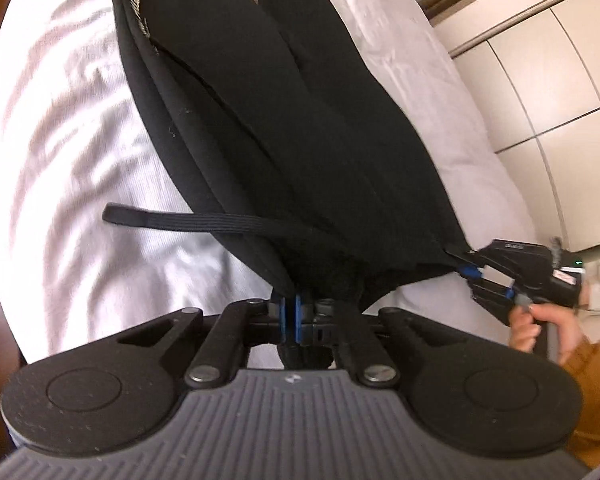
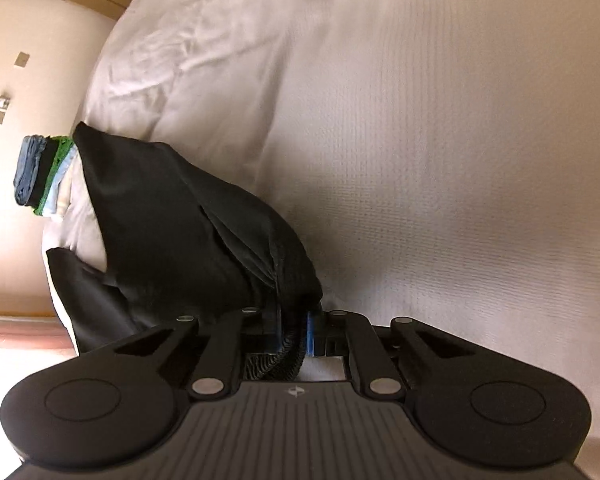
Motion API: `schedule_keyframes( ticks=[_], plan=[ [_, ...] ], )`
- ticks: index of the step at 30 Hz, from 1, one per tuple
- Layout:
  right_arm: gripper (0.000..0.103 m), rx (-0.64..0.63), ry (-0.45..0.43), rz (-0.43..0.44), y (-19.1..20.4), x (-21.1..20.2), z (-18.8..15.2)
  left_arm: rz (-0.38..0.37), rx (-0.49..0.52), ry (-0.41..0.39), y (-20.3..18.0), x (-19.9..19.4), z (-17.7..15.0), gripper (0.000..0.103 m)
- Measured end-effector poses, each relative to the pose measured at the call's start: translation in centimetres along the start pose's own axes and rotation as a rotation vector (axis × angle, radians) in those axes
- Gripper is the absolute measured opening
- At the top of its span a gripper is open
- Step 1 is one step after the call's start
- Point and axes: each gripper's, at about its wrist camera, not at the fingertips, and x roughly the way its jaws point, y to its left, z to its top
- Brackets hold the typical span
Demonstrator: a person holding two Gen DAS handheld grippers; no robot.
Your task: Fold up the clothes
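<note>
The left gripper (image 1: 290, 312) clamps the near waist edge of the black trousers (image 1: 260, 112) stretched over the white bed (image 1: 60, 140); the right gripper (image 1: 474, 276) pinches the other corner. Both should keep even tension while lowering.

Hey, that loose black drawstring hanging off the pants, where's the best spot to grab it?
Take the drawstring near its free looped end, coming in from above. That end lies flat on the white bedding, clear of the black pants, so fingers can close on it alone. Both the left gripper and right gripper are busy clamping the waistband.
</note>
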Motion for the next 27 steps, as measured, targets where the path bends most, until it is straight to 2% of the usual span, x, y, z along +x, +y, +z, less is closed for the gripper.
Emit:
schedule_keyframes(
  ticks=[3,4,6,7,8,9,10,11,12,13,15,17,19,21,24,27],
  plan=[
    [0.008,-0.010,0.008,-0.041,-0.7,-1.3,-0.2,0.012,0.034,0.066,-0.5,3.2,-0.7,0.002],
    [0.008,-0.017,0.007,-0.065,-1.2,-1.5,-0.3,0.046,0.037,0.110,0.1,5.3,-0.7,0.003],
    [0.012,-0.008,0.004,-0.112,-2.5,-1.0,-0.8,0.148,0.042,0.216,0.6,10.0,0.3,0.012],
    [0.020,-0.010,0.005,-0.133,-3.1,-0.5,-1.1,0.179,0.040,0.252,0.7,11.5,0.8,0.014],
    [0.036,-0.013,0.004,-0.157,-3.5,0.0,-1.4,0.184,0.034,0.268,0.6,11.9,1.2,0.014],
    [0.045,-0.014,0.004,-0.177,-3.7,0.4,-1.8,0.189,0.028,0.283,0.4,12.4,1.6,0.017],
    [0.052,-0.019,-0.001,-0.193,-3.6,0.3,-2.2,0.191,0.042,0.302,0.0,12.6,2.2,0.022],
    [0.060,-0.029,-0.010,-0.217,-3.3,-0.1,-2.7,0.193,0.082,0.326,-0.9,12.5,3.0,0.037],
    [0.064,-0.046,-0.024,-0.243,-3.1,-0.6,-3.3,0.200,0.122,0.345,-1.6,12.2,3.5,0.042],
    [0.072,-0.078,-0.043,-0.282,-2.7,-1.2,-3.8,0.208,0.157,0.358,-2.2,11.9,4.0,0.042],
    [0.076,-0.192,-0.096,-0.375,-1.3,-2.9,-5.6,0.221,0.190,0.362,-3.0,11.2,5.2,0.042],
    [0.076,-0.349,-0.129,-0.390,0.1,-3.9,-7.7,0.240,0.184,0.348,-2.5,10.2,6.5,0.042],
    [0.074,-0.563,-0.112,-0.327,2.4,-4.1,-10.3,0.262,0.183,0.318,-2.3,9.9,8.4,0.042],
    [0.072,-0.804,-0.048,-0.233,5.4,-3.1,-13.8,0.278,0.183,0.288,-2.3,10.0,10.5,0.042],
    [0.068,-1.091,0.060,-0.124,9.0,0.0,-18.8,0.274,0.162,0.272,-2.4,10.5,12.9,0.042],
    [0.068,-1.300,0.093,-0.146,11.2,3.8,-22.0,0.269,0.141,0.256,-2.5,11.1,15.3,0.042]
  ],
)
